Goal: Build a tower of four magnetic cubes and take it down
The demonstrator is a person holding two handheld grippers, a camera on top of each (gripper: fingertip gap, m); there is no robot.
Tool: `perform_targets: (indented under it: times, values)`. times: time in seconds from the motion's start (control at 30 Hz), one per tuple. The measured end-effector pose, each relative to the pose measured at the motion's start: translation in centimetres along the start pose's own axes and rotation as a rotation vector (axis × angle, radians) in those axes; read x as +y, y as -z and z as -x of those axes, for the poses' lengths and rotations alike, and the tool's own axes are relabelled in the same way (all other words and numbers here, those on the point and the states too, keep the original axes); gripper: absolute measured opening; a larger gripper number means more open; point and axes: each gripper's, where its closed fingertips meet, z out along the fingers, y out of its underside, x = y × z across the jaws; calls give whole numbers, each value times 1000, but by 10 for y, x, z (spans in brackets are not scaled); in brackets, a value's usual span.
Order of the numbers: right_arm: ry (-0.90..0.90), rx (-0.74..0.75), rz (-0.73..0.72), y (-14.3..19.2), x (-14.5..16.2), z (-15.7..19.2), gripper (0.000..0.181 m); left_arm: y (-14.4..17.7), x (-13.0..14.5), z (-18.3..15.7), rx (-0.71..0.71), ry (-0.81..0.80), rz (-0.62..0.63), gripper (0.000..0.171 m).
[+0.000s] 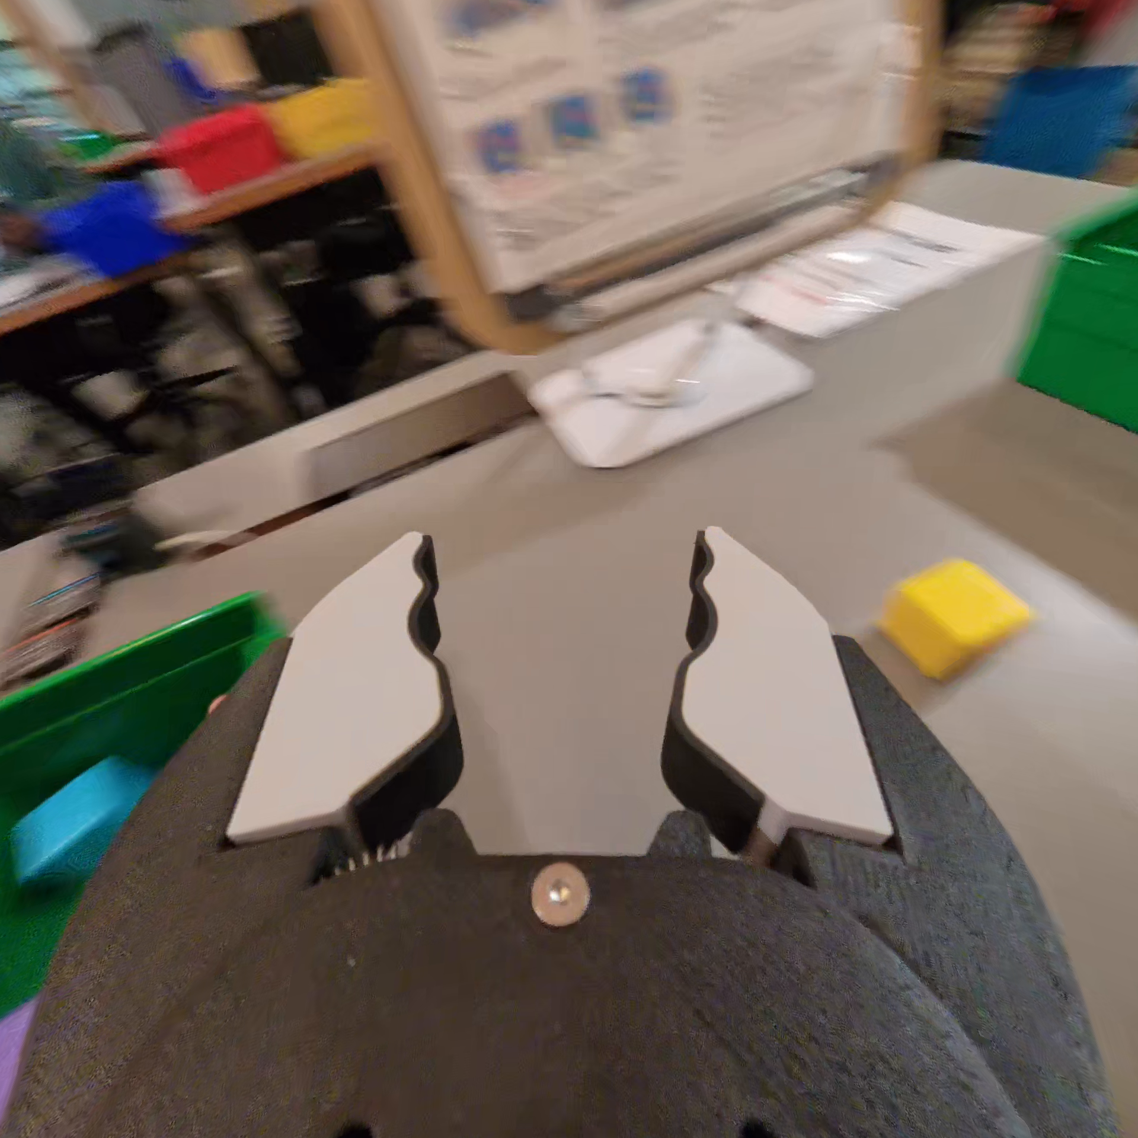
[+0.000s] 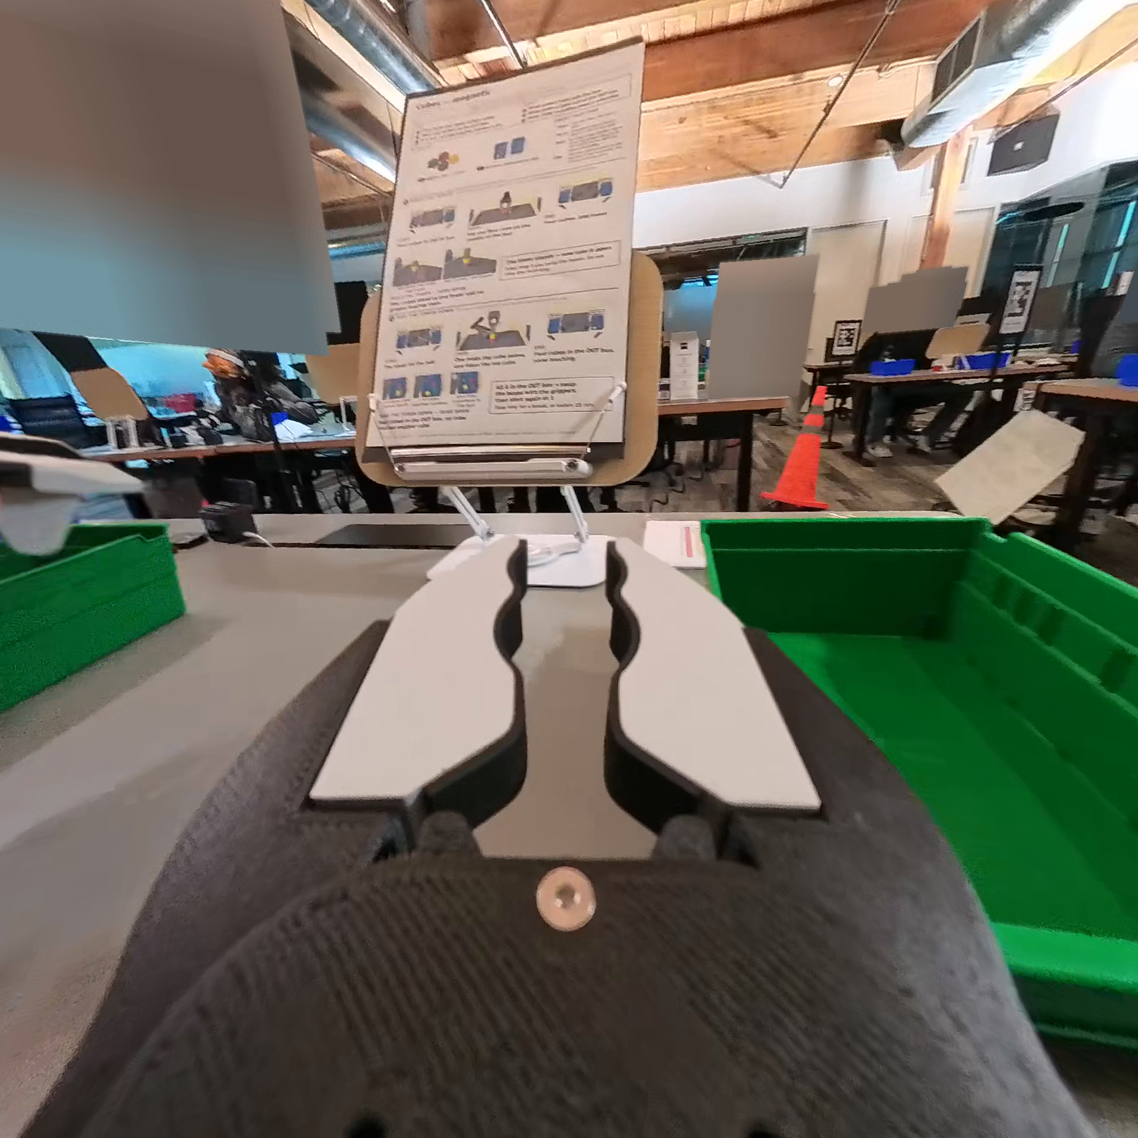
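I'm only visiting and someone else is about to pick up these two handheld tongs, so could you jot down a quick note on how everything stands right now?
Left tongs: open, holding nothing, above the grey table; this view is blurred.
Right tongs: open with a narrower gap, holding nothing, low over the table.
Yellow cube: on the table, ahead and to the right of the left tongs, untouched.
Left green bin: holds a light blue block; a purple thing shows at the picture's bottom left corner.
Right green bin: nothing seen inside its visible part.
Instruction sheet on a stand: at the far table edge, between the bins.
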Motion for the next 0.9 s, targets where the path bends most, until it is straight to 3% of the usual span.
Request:
perform_targets:
  times: [0.07,0.13,0.23,0.3,0.37,0.43,0.73,0.8,0.9]
  values:
    - [-26,-33,-3,-6,1,7,24,29,1,71,-213,63,20,81]
    - [-36,-69,15,-13,6,17,25,54,21,130,-342,120,64,81]
    - [-37,-122,59,-20,16,31,25,74,91,195,-459,233,225,82]
    - [-33,-149,82,-23,21,38,25,80,142,219,-493,341,337,82]
    - [-26,-164,92,-24,24,42,25,83,181,230,-509,455,415,80]
    - [-20,-170,102,-25,26,43,25,78,197,227,-444,529,473,76]
    - [-41,-162,129,-23,31,38,26,70,226,235,-471,461,707,76]
    - [-50,-158,133,-22,32,36,26,66,227,234,-452,421,733,49]
    - [-52,-150,137,-20,32,34,26,64,225,233,-451,374,734,48]
